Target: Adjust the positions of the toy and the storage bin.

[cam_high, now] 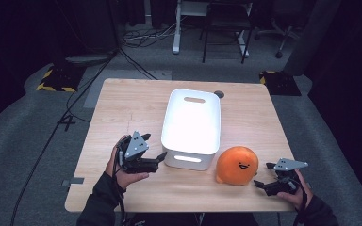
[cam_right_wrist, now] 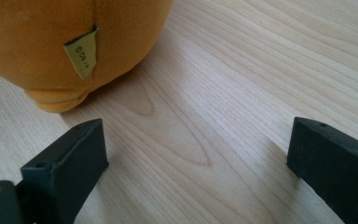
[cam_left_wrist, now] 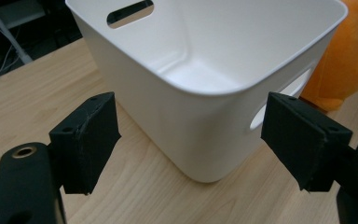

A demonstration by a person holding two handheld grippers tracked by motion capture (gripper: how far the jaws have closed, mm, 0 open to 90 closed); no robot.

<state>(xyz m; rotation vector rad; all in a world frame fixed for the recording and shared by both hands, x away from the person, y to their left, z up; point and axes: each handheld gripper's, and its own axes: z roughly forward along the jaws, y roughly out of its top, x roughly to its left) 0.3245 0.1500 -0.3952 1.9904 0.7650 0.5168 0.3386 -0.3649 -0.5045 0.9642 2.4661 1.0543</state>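
A white plastic bin [cam_high: 192, 127] with handle slots stands empty in the middle of the wooden table [cam_high: 122, 108]. Close to its near right corner sits a round orange plush toy [cam_high: 236, 165] with a small face. My left gripper [cam_high: 154, 147] is open just left of the bin's near corner; in its own view the open jaws [cam_left_wrist: 198, 140] frame that corner of the bin [cam_left_wrist: 205, 93], with the plush [cam_left_wrist: 349, 56] behind. My right gripper [cam_high: 262, 175] is open, low over the table right of the plush. Its view [cam_right_wrist: 203, 154] has the plush [cam_right_wrist: 51, 42] and its tag [cam_right_wrist: 81, 53] at upper left, apart from the jaws.
A small dark round object [cam_high: 219, 94] lies on the table behind the bin. The table's near edge runs just under both hands. Cables [cam_high: 141, 37], a chair [cam_high: 226, 23] and yellow-black striped bases [cam_high: 56, 80] are on the floor beyond.
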